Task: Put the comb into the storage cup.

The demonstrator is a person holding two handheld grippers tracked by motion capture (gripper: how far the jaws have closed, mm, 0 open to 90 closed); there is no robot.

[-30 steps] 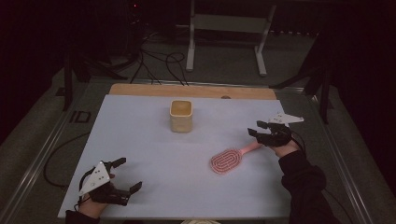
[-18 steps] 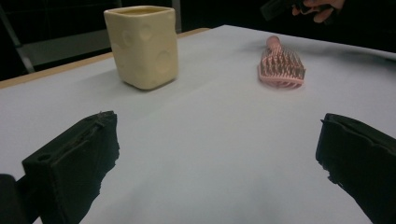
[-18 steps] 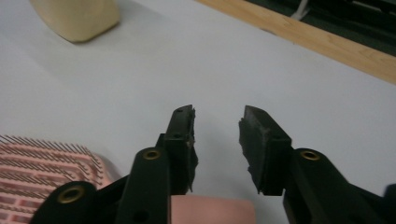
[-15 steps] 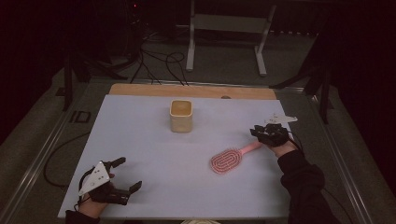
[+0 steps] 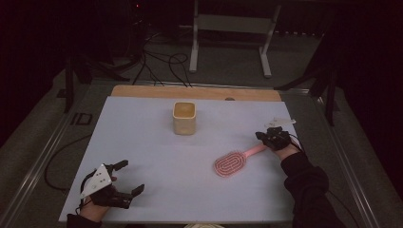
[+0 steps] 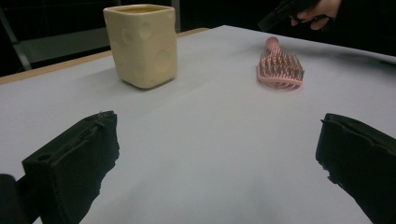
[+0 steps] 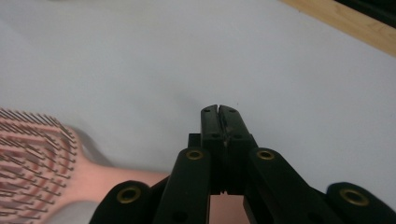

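The right gripper [image 5: 264,137], jaws just closing, now pinches the pink hairbrush [image 5: 230,163] handle right of the yellow cup [image 5: 184,118], ready to lift; left gripper [image 5: 124,178] stays spread.

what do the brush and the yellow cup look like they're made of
Brush: probably moulded plastic, one even pink through handle, pad and stiff bristles, matte. Cup: looks like glazed ceramic, thick walls with round dimples and a soft sheen, though heavy plastic can't be ruled out.

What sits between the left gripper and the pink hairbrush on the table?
Nothing: in the high view only bare white table top runs from the left gripper to the pink hairbrush. The left gripper view agrees; the cream cup stands off to the side.
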